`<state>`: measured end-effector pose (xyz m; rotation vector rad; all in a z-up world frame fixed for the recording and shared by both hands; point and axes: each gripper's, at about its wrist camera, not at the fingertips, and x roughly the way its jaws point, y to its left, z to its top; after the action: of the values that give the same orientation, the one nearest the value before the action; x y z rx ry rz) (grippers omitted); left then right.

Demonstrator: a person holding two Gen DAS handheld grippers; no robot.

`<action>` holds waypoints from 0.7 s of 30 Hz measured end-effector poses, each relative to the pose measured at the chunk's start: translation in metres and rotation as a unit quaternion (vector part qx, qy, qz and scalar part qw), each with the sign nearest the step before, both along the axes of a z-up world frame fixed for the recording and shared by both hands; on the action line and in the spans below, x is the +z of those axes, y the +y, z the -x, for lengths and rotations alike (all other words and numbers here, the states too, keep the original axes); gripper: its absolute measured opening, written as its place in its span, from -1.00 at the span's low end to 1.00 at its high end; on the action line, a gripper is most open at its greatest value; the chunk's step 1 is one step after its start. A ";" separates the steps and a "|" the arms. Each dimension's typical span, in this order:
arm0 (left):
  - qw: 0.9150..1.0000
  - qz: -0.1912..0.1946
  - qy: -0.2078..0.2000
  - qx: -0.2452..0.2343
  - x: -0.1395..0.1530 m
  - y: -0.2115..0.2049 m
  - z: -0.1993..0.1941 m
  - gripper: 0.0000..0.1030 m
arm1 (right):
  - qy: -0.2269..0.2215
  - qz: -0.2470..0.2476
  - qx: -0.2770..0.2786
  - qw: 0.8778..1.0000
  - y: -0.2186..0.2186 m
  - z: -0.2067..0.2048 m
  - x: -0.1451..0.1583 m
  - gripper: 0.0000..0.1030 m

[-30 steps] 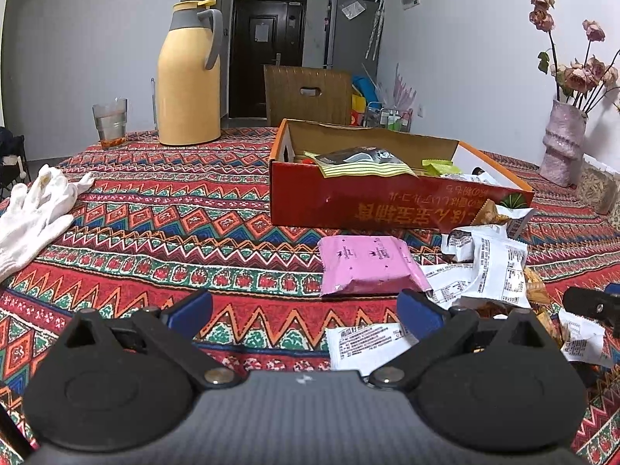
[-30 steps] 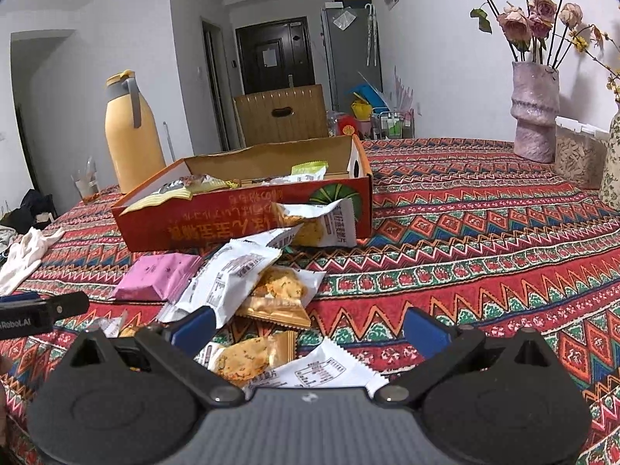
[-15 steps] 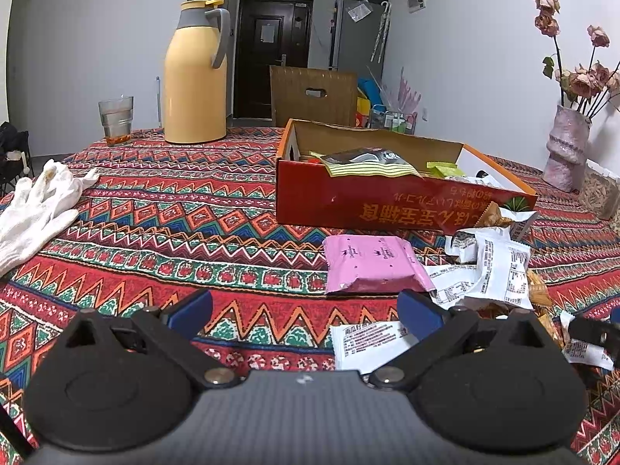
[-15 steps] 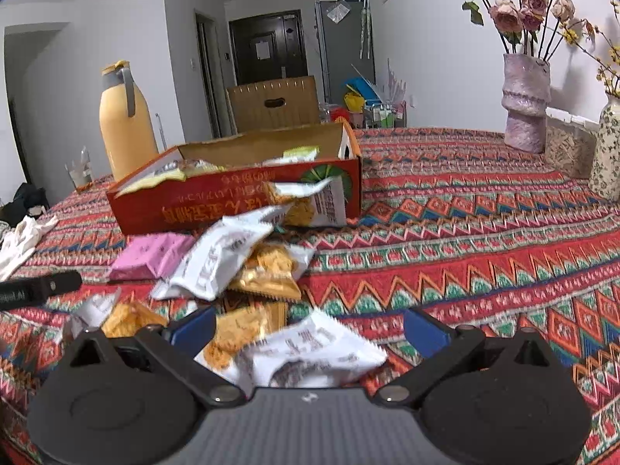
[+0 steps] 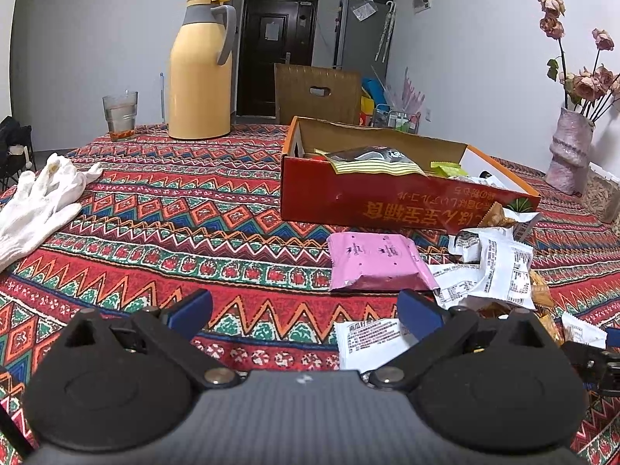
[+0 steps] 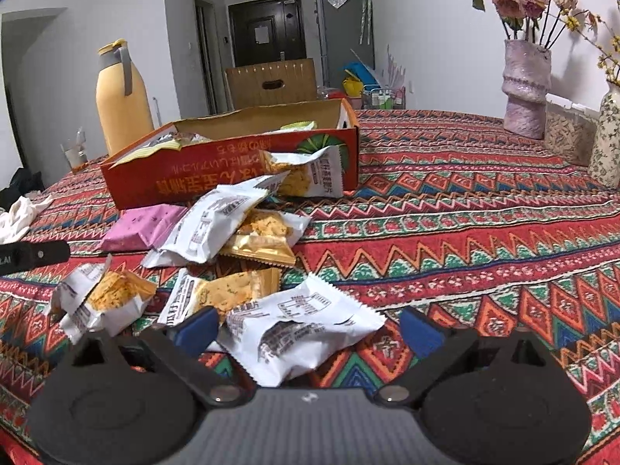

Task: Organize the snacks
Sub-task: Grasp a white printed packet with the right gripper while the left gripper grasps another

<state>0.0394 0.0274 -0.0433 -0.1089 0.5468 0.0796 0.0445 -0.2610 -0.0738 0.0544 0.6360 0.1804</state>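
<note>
Snack packets, seven loose beside one box; both jaws spread.

Both the left tongs and the right tongs are showing the same build: a grey, finely ribbed body in the middle, flanked by two round matte black housings. Black link arms with silver pivot screws are carrying blue fingertips.

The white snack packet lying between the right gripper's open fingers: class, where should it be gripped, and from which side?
Grip the white snack packet across its puffed middle, coming straight forward and low with the right gripper. It lies flat, crosswise between the open fingers.
</note>
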 end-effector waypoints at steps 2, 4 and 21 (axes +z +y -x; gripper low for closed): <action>1.000 0.001 0.001 -0.001 0.000 0.000 0.000 1.00 | -0.003 0.000 0.007 1.000 0.002 0.000 -0.002 0.74; 1.000 0.001 0.002 -0.002 0.000 0.000 -0.001 1.00 | -0.008 -0.004 0.013 1.000 0.003 0.000 -0.002 0.70; 0.999 0.036 0.030 -0.027 0.013 0.000 0.003 1.00 | -0.054 -0.017 0.019 0.998 -0.007 0.016 0.009 0.56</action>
<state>0.0368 0.0269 -0.0301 -0.1614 0.6124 0.0099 0.0283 -0.2678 -0.0644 0.0644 0.5262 0.2283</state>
